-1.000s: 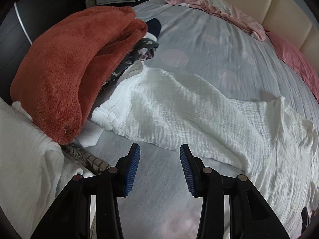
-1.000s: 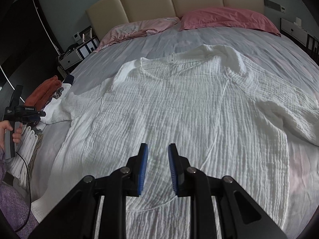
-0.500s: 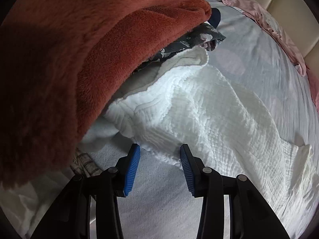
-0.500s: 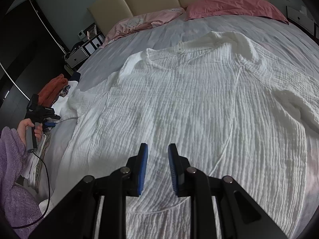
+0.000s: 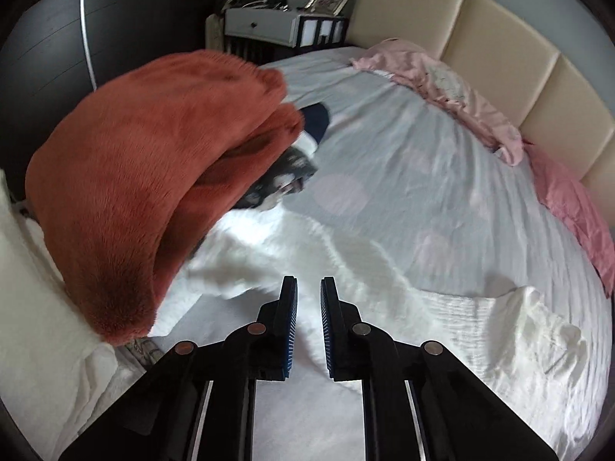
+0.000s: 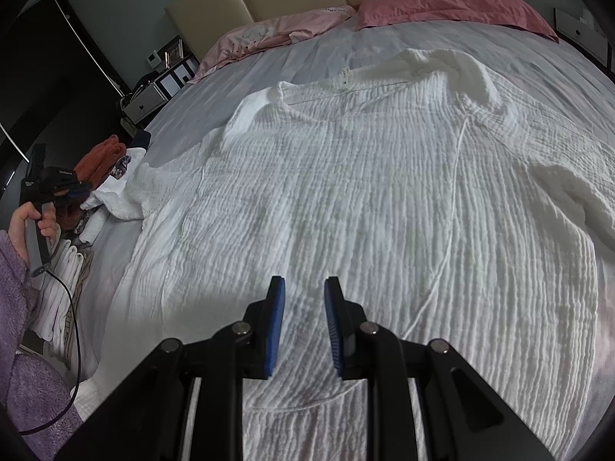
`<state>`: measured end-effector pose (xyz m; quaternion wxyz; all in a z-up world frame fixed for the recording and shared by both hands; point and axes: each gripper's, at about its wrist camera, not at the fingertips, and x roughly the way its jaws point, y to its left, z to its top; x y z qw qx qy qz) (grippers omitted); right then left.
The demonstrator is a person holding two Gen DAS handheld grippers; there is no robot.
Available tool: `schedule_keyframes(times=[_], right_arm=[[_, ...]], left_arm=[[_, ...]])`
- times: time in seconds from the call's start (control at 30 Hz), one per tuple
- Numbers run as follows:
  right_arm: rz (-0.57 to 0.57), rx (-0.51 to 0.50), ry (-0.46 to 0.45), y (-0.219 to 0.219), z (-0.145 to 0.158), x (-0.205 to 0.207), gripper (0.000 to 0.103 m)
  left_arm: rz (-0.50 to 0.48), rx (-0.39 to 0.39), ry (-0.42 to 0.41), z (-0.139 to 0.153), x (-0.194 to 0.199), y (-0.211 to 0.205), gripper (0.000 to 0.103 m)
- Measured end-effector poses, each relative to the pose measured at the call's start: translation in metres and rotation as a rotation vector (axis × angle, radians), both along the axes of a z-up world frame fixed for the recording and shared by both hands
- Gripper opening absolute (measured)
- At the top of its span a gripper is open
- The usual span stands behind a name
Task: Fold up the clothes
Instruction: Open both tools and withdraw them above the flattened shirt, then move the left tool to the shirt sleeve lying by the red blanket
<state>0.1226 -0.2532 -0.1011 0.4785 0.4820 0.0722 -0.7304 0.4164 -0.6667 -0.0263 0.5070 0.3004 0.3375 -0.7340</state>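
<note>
Bedroom, big grey-sheeted bed (image 6: pixel 384 44) with pink pillows (image 6: pixel 442 7) up top; over at the left edge, rust fleece (image 5: pixel 127 192) piled on other laundry. Left gripper (image 5: pixel 308 288) narrowed onto the sleeve of the white crinkle top (image 6: pixel 346 192), apparently pinching it, though blur makes contact hard to call. Right gripper (image 6: pixel 304 288) just hovering spread over the hem with the top laid flat mid-bed, so looks like no fold made yet, basically everything left to do.

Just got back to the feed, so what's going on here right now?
A person is folding a white shirt spread flat on the bed. The left gripper has its jaws nearly closed on the shirt's sleeve beside a rust blanket; the grip is blurred. The right gripper hovers open over the hem.
</note>
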Motion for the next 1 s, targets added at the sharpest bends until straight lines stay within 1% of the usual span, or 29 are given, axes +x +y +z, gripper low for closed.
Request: schedule_keyframes(times=[0.1,0.17,0.37,0.43,0.47,0.53,0.6,0.73,0.9,0.97,1.0], right_arm=[[-0.004,-0.006,0.000,0.002,0.002,0.000,0.021],[-0.008,-0.010,-0.007,0.004,0.002,-0.002,0.021],[-0.024,-0.017,-0.027,0.008,0.003,-0.005,0.021],[-0.029,-0.020,-0.031,0.010,0.004,-0.006,0.021],[-0.031,-0.022,-0.033,0.011,0.004,-0.007,0.021],[-0.037,-0.024,-0.041,0.012,0.004,-0.009,0.021],[-0.037,-0.026,-0.051,0.012,0.003,-0.010,0.021],[-0.039,-0.023,-0.066,0.012,-0.001,-0.012,0.021],[-0.026,-0.017,-0.084,0.010,-0.004,-0.013,0.021],[-0.016,-0.011,-0.089,0.008,-0.006,-0.012,0.021],[-0.011,-0.007,-0.092,0.007,-0.007,-0.012,0.021]], left_arm=[[-0.102,-0.048,0.062,0.035,-0.026,0.022,0.013],[-0.179,-0.070,0.099,0.054,-0.047,0.041,0.013],[-0.415,-0.126,0.143,0.091,-0.128,0.102,0.013],[-0.497,-0.138,0.116,0.090,-0.157,0.131,0.013],[-0.534,-0.147,0.092,0.084,-0.170,0.147,0.013],[-0.603,-0.150,0.031,0.061,-0.196,0.174,0.013],[-0.668,-0.124,-0.031,0.032,-0.217,0.198,0.013],[-0.778,-0.049,-0.186,-0.033,-0.248,0.237,0.013],[-0.831,0.050,-0.321,-0.095,-0.256,0.251,0.013],[-0.835,0.088,-0.334,-0.106,-0.254,0.250,0.015],[-0.835,0.107,-0.336,-0.109,-0.252,0.249,0.020]])
